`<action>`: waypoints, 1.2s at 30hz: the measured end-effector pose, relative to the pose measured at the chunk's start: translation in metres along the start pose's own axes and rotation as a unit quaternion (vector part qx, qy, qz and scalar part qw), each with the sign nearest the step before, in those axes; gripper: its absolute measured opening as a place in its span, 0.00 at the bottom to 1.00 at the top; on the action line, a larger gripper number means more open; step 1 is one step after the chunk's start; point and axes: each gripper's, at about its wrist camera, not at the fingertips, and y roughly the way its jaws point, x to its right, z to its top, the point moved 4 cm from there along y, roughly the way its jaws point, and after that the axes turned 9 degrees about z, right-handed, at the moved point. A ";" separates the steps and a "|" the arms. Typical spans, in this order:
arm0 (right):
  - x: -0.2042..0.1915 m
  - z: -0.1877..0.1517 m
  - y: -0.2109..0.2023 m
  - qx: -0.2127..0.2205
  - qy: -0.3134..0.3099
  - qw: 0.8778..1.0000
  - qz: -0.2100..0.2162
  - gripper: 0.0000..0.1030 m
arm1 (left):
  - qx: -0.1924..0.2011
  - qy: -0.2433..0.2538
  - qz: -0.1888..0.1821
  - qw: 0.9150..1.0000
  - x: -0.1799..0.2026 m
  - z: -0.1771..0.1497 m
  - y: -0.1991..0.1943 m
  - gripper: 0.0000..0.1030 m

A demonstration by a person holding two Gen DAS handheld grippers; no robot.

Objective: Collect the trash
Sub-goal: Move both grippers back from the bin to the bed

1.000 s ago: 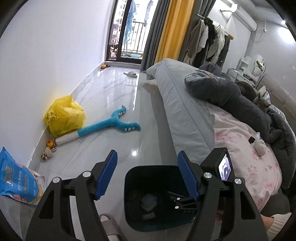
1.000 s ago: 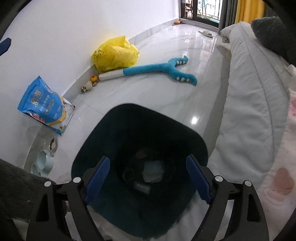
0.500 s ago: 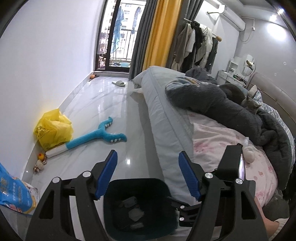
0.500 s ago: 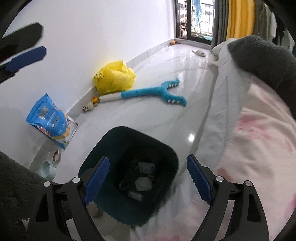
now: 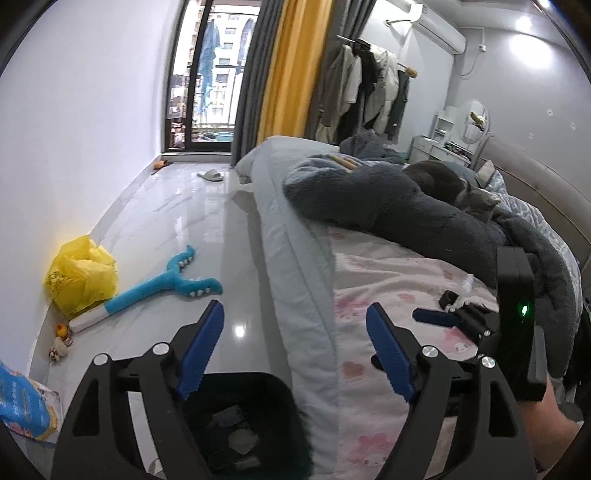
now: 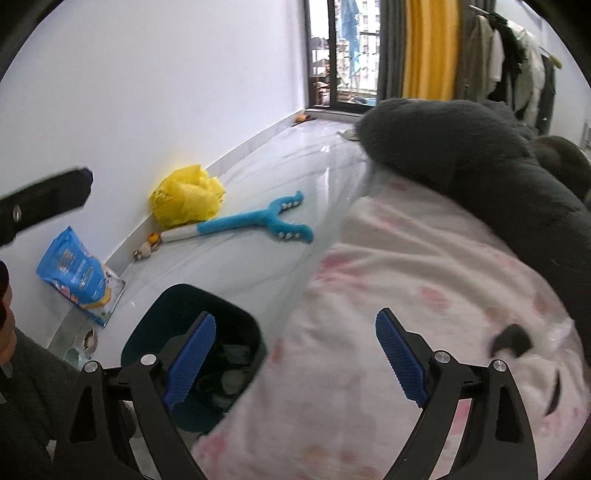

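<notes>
Bin on glossy floor

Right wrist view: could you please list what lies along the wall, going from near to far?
Blue bag → small toys → yellow plastic bag → balcony door.

You get soft daylight from the balcony door at the far end, plus a ceiling lamp blown out top right. Floor shows glare streaks & a hot spot. Fisheye bends walls; corners vignette black. Right-wrist view: motion blur on the bedsheet; left-wrist view sharper.
</notes>
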 end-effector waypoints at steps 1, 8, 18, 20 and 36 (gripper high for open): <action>0.006 0.000 -0.005 0.004 0.003 1.000 -0.003 0.87 | -0.001 0.006 -0.003 1.000 0.006 0.001 0.002 0.80; 0.049 -0.003 -0.035 0.020 0.025 0.999 -0.022 0.87 | 0.000 0.044 -0.019 0.999 0.041 0.003 0.016 0.82; 0.112 -0.011 -0.068 0.032 0.045 0.997 -0.054 0.87 | -0.005 0.075 -0.052 0.996 0.089 0.005 0.045 0.84; 0.121 -0.012 -0.073 0.035 0.050 0.997 -0.056 0.88 | -0.008 0.085 -0.056 0.995 0.100 0.005 0.053 0.84; 0.202 -0.031 -0.088 0.020 0.090 0.993 -0.071 0.88 | -0.040 0.118 -0.087 0.988 0.158 -0.003 0.102 0.84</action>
